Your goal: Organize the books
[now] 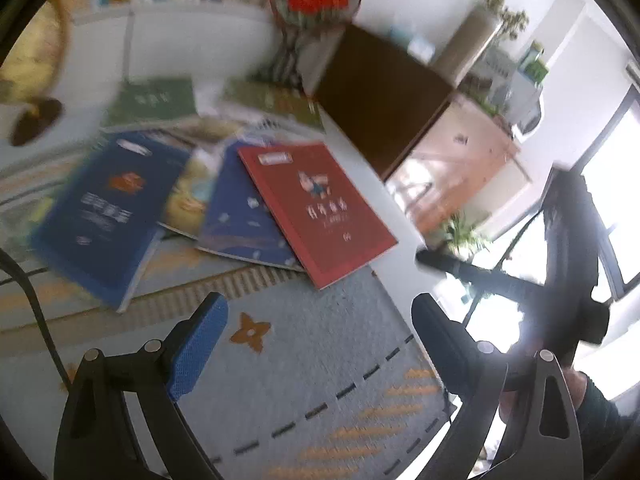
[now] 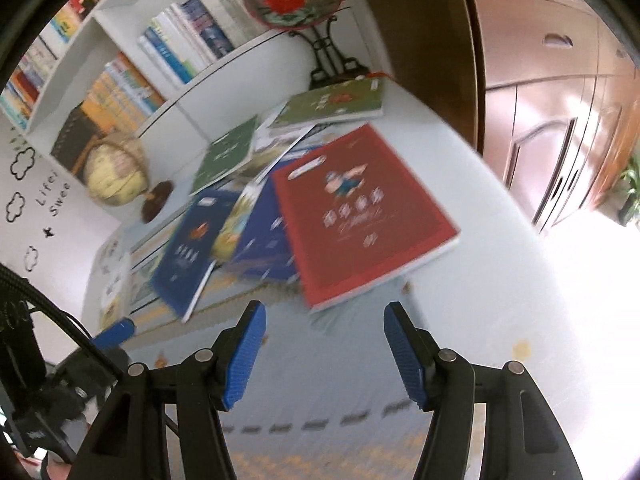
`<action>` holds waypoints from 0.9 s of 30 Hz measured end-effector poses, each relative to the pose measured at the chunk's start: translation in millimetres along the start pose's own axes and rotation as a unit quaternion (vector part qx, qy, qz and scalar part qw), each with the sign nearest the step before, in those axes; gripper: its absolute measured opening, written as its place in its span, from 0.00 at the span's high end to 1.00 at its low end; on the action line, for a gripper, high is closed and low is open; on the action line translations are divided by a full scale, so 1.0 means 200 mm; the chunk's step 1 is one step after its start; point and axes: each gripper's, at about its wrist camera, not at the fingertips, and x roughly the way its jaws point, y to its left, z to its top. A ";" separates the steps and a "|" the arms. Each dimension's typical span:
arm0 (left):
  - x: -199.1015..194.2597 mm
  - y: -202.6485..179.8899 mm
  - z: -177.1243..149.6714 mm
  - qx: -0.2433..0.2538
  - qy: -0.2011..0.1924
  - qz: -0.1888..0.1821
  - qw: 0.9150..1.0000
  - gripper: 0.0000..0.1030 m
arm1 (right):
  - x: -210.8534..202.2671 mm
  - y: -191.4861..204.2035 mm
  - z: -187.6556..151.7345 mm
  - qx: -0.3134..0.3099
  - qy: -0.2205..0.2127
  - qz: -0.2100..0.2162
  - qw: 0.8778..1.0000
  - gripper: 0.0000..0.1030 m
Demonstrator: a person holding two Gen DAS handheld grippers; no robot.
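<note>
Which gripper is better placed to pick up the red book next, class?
Probably the right gripper: its open, empty jaws face the red book almost head-on. In the left gripper's view the book lies farther off, above.

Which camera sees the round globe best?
The right wrist view: the globe shows whole on its dark base, beside the bookshelf. The left wrist view catches only a blurred slice of it at the left edge.

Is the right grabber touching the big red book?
Apart. The right wrist view shows the right gripper open and empty, with bare mat between it and the red book.
</note>
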 end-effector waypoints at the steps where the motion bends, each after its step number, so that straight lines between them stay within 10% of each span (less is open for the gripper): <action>1: 0.06 0.01 0.02 0.003 0.016 -0.005 1.000 0.11 | 0.03 -0.02 0.04 -0.003 -0.004 -0.013 1.000 0.42; 10: 0.51 0.07 0.20 -0.023 0.078 -0.061 0.995 0.13 | 0.33 -0.20 0.26 -0.005 0.023 -0.070 0.997 0.42; 13: 0.61 0.08 0.22 -0.050 0.086 -0.057 0.993 0.30 | 0.40 -0.25 0.32 -0.026 0.029 -0.066 0.997 0.53; 27: 0.66 0.10 0.19 -0.116 0.066 -0.030 0.991 0.34 | 0.75 -0.30 0.51 -0.088 0.098 -0.019 0.991 0.59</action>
